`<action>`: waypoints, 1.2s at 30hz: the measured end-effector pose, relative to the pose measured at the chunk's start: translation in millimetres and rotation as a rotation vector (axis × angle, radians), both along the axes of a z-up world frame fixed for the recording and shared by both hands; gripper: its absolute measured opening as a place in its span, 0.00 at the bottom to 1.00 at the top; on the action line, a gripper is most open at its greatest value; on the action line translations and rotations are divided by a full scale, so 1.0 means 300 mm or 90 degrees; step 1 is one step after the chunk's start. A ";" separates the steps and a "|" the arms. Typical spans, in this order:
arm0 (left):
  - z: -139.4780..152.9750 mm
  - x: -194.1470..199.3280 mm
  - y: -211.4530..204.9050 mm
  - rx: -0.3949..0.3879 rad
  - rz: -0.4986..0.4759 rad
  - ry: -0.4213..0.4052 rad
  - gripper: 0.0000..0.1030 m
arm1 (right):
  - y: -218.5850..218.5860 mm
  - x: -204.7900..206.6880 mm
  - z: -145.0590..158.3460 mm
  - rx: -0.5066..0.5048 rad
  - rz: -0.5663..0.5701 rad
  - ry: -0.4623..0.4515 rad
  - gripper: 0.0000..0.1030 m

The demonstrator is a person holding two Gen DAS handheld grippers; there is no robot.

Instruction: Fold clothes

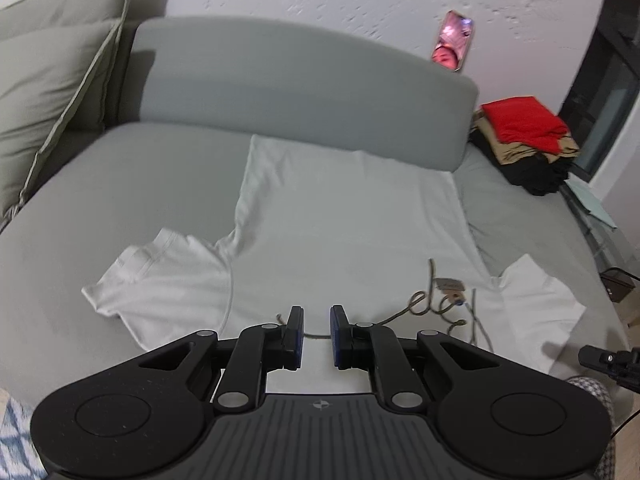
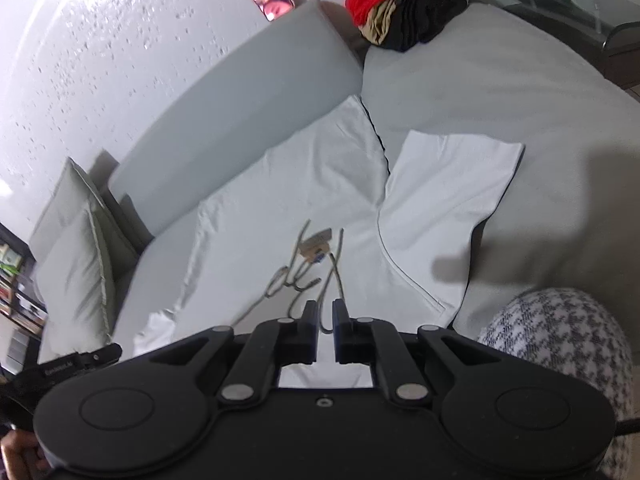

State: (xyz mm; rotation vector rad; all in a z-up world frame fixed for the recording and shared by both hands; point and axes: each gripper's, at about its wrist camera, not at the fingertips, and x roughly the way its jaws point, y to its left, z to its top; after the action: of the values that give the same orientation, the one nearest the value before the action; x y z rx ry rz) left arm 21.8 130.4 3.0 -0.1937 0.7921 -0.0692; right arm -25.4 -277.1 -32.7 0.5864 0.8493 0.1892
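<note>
A white T-shirt (image 1: 340, 216) (image 2: 320, 168) lies spread flat on the grey sofa seat (image 1: 120, 184), its hem toward the backrest. A brown cursive print (image 1: 440, 304) (image 2: 308, 264) marks its near part. The short sleeves (image 1: 160, 276) (image 2: 448, 184) stick out to either side. My left gripper (image 1: 317, 316) sits at the shirt's near edge, jaws drawn close, with white cloth between and under the fingers. My right gripper (image 2: 325, 308) sits at the same near edge by the print, jaws equally close over white cloth. The pinch itself is hidden by the fingers.
A pile of folded clothes, red on top (image 1: 524, 124) (image 2: 400, 4), sits at the seat's far right corner. A phone (image 1: 454, 40) leans on the wall above the backrest (image 1: 300, 88). Cushions (image 1: 52, 92) stand at the left. A houndstooth-clad knee (image 2: 560, 344) is near right.
</note>
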 end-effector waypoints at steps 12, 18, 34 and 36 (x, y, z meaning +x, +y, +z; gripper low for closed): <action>0.030 -0.034 -0.117 0.037 -0.090 -0.043 0.11 | 0.030 -0.029 0.120 -0.035 0.027 -0.046 0.09; -0.040 -0.034 -0.141 0.013 -0.124 -0.026 0.14 | 0.089 -0.015 0.078 -0.035 0.058 -0.024 0.09; -0.274 -0.037 -0.098 0.041 -0.094 0.177 0.12 | 0.211 0.006 -0.221 -0.134 0.172 0.170 0.10; -0.202 -0.052 -0.056 0.040 -0.075 0.131 0.12 | 0.173 -0.025 -0.164 -0.095 0.163 0.146 0.10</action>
State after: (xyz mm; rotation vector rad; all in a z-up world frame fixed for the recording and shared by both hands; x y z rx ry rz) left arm 6.1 113.7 -57.5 -0.0945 1.0089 -0.1369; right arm -32.9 -225.2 -82.1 0.3613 1.1516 0.2920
